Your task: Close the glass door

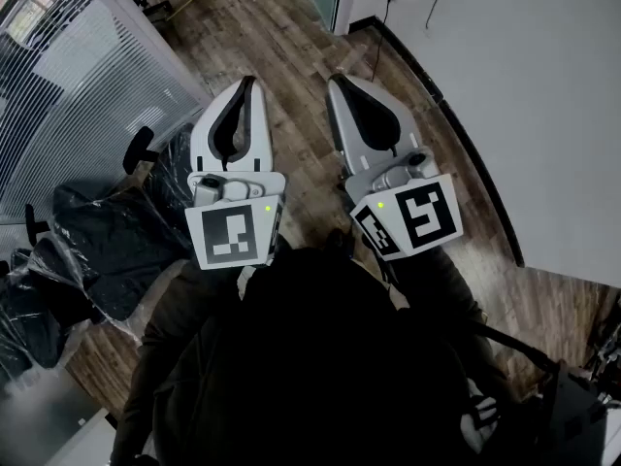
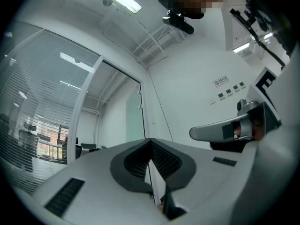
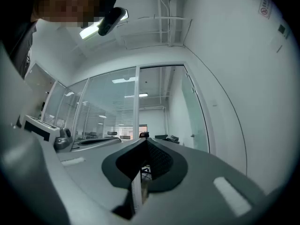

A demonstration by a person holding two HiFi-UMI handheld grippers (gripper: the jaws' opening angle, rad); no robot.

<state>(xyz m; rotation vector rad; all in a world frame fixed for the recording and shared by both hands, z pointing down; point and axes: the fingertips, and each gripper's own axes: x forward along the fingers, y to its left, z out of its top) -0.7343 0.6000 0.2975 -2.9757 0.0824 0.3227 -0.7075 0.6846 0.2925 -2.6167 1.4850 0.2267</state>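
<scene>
In the head view a strip of bare wood floor [image 1: 291, 37] runs from the tongs toward 12 o'clock, and this is the open room for moving. Its right edge is a white wall [image 1: 543, 85] with a dark baseboard [image 1: 466, 153], slanting from 12 down to 4 o'clock. Its left edge is a striped glass partition [image 1: 78, 95] at 10 o'clock. Below that, black chairs [image 1: 107, 231] wrapped in clear plastic crowd the floor at 9 o'clock, just beside the person's left side.

The left tongs [image 1: 248, 83] and the right tongs [image 1: 335, 81] are held side by side, near each other, pointing up the strip. Both are closed with the tips together, and nothing is between them.

The door [image 3: 199, 111] is at the far end of the strip, at 12 o'clock in the head view, well apart from both tongs. In the right gripper view it sits at 2 o'clock. It is a tall, pale greenish, frosted glass leaf in a thin frame, with a small fitting partway down its left edge. It stands next to the white wall. The doorway [image 3: 161, 107] to its left is open, showing a lit room beyond.
</scene>
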